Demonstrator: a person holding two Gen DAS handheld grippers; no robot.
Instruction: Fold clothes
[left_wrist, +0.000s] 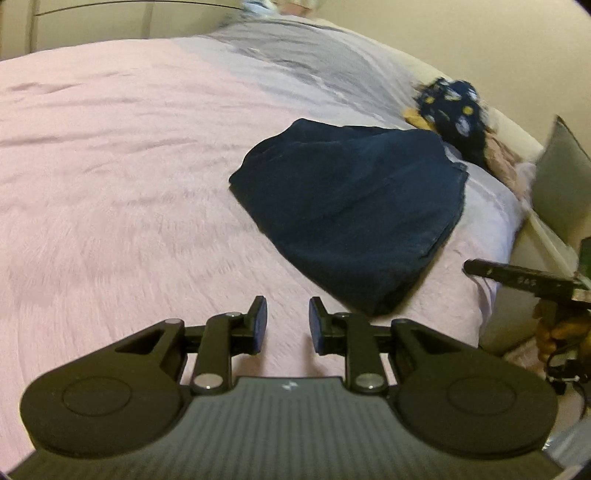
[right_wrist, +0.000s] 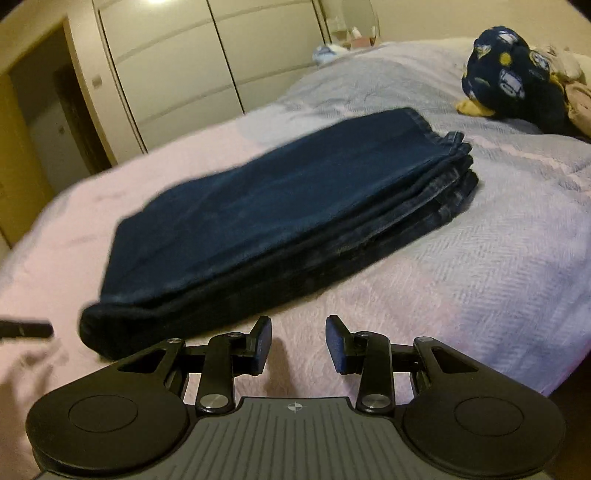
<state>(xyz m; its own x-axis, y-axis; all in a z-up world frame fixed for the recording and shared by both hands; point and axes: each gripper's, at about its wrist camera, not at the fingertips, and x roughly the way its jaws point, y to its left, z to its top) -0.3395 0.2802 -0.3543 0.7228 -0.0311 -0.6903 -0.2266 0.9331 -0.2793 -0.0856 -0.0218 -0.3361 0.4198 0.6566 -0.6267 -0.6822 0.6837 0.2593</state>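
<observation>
Matt dark denim jeans (right_wrist: 273, 206) lie on a woven, herringbone-textured cloth bedspread (right_wrist: 498, 258); the tongs (right_wrist: 298, 345) are matt black plastic.

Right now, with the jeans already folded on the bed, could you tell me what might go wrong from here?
1. The folded jeans show loose stacked hems at one end; a nudge from the right gripper, empty with jaws apart, might spread the layers.
2. The unfolded printed garment lies heaped close behind the jeans; dragging it forward could catch the stack.
3. The left gripper, also empty, is close beside the right one, so they may bump.
</observation>
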